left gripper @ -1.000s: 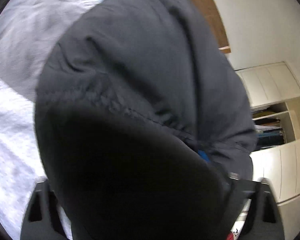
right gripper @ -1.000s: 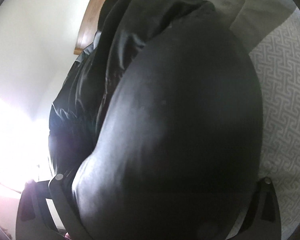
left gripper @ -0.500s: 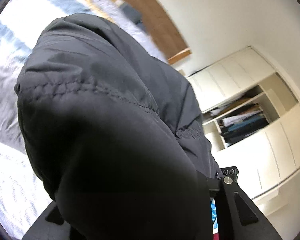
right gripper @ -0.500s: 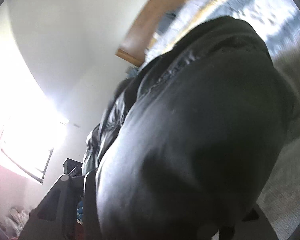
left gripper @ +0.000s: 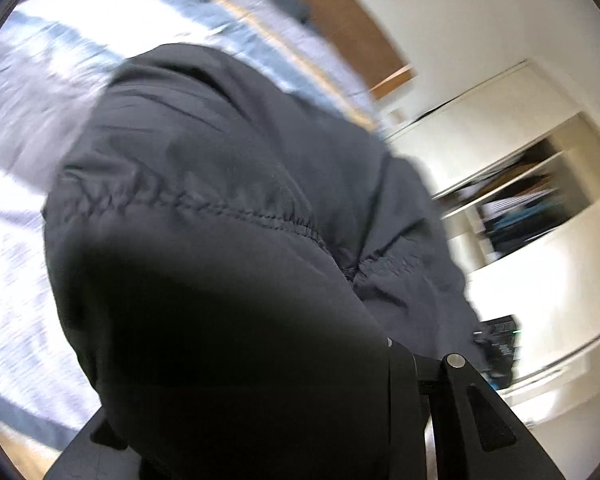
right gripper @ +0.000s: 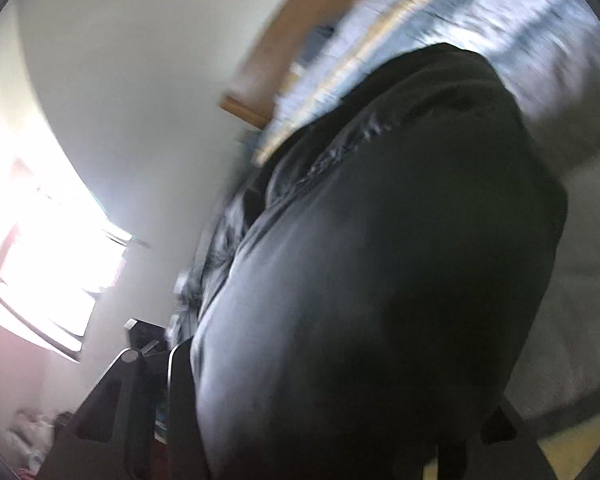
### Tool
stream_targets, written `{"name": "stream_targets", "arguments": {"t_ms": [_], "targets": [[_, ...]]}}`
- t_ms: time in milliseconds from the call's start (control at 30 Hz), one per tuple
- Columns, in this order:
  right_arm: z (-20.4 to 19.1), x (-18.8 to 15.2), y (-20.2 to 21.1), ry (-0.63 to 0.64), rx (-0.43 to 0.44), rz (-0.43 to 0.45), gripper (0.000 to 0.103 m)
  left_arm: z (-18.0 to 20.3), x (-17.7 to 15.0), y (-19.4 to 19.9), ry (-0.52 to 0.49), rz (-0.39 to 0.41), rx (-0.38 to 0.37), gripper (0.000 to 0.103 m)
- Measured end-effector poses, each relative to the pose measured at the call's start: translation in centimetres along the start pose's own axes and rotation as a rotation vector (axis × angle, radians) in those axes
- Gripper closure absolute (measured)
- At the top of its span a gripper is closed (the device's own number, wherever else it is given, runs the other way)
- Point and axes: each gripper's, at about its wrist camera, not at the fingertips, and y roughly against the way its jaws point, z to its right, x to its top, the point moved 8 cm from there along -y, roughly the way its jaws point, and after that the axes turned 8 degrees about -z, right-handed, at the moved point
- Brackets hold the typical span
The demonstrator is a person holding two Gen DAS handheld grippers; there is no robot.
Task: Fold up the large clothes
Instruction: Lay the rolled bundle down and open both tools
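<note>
Dark grey, thin woven cloth with a puffy, quilted look fills both views: a large padded jacket (left gripper: 228, 216) is bunched between the fingers of the left gripper (left gripper: 260, 420) and, at another part of its bulk, between those of the right gripper (right gripper: 340, 412). Both pairs of fingers have just been closing, and each is now clamped on a thick wad of the garment, which billows over and ahead of the fingers and hides their tips. Beyond the fingers, behind the cloth, a bed (left gripper: 32, 92) with pale blue striped bedding is seen, along with a wooden headboard (left gripper: 340, 12); to the right of the left gripper's fingers a white wardrobe (left gripper: 540, 184) with open shelves is visible. The jacket is judged to be soft, limp and fairly light for its size, yet bulky and springy, so that folds are likely to puff open again. Its smooth shell is likely to be slippery, and a slip from a shallow pinch is to be expected. A hold is best taken at the gathered, stitched seam (left gripper: 236, 208), at a hem or at a shoulder, where layers are thick and sewn together, not on the loose padded panels.
</note>
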Motion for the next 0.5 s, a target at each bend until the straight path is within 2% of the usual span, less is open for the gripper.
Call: {"name": "stream_targets", "arguments": {"t_ms": [33,133,200,300,400,467,500], "targets": [[1.0,-0.4,0.2,-0.024,-0.004,0.007,0.061,-0.9,-0.4,-0.1,0.012,-0.006,0.025,0.072],[2.8,-0.5,1.4,-0.051,-0.065,0.019,0.054,-3.0,-0.7,0.4,0.058,-0.014,0.093,0.057],[3.7,-0.8,1.8,-0.060,-0.131,0.014,0.042,-3.3,-0.9,1.1,0.054,-0.014,0.145,0.046],[4.5,-1.5,3.3,-0.063,-0.213,0.018,0.030,-3.1,-0.8,2.0,0.037,-0.015,0.209,0.035],[4.7,-2.7,5.1,-0.052,-0.281,0.022,0.026,-5.5,-0.3,3.8,0.033,-0.015,0.257,0.029],[4.9,-3.4,5.4,-0.043,-0.307,0.014,0.026,-6.2,-0.7,5.0,0.028,0.003,0.318,0.022],[5.1,-3.8,5.8,-0.042,-0.319,0.008,0.026,-6.6,-0.8,5.6,0.025,0.011,0.347,0.022]]}}
